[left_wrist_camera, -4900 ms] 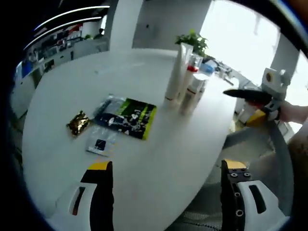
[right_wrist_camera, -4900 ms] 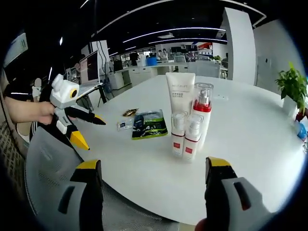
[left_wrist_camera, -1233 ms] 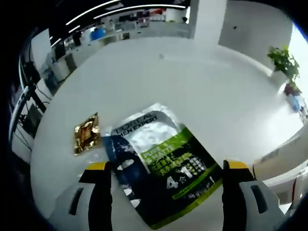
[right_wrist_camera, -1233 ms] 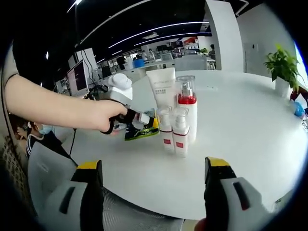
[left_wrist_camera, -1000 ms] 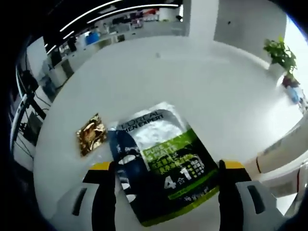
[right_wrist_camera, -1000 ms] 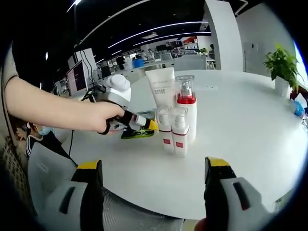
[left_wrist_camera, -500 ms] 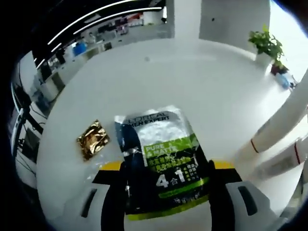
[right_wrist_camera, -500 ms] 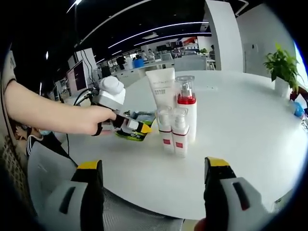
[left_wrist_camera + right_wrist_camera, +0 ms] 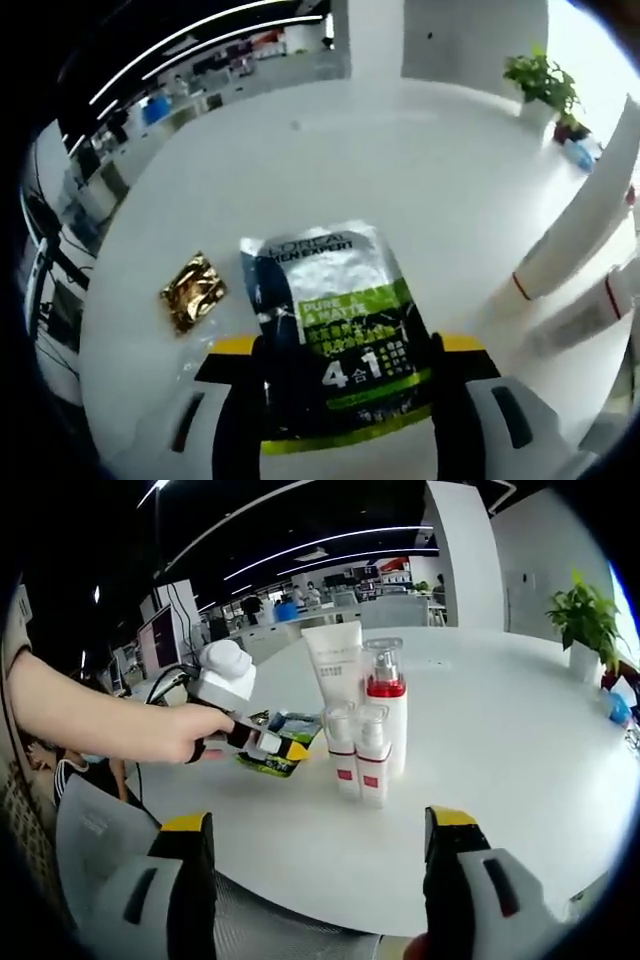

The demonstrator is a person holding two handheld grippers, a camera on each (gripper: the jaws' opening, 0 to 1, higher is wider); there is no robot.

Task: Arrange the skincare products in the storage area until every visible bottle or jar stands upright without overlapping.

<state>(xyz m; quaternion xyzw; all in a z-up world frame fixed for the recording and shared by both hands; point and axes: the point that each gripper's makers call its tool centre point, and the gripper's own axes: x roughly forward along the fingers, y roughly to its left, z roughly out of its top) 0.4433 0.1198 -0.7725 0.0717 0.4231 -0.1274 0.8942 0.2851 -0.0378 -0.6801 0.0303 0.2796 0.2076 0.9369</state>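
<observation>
We found the skincare products grouped on the white surface (image 9: 520, 770). In the right gripper view, a white tube (image 9: 335, 665) stood on its cap at the back, a red-collared pump bottle (image 9: 386, 720) stood just beside it, and two small pump bottles (image 9: 360, 755) with red labels stood in front, touching each other. All four were upright.

A green-and-black sachet (image 9: 335, 335) lay flat on the surface, well to the side of the bottles. In the left gripper view, its near end sat between the jaws of the left gripper (image 9: 345, 385). The jaws were narrowed to the sachet's edges; we could not tell whether they gripped it. A gold foil packet (image 9: 193, 292) lay just beside the sachet, and a small clear packet (image 9: 195, 355) lay partly under its near corner.

In the right gripper view, a hand (image 9: 190, 735) held the left gripper at the sachet. The right gripper (image 9: 318, 880) hung off the surface's near edge, over a mesh chair (image 9: 100, 850), with its jaws wide and holding nothing.

A potted plant (image 9: 590, 630) stood at the far edge of the surface.
</observation>
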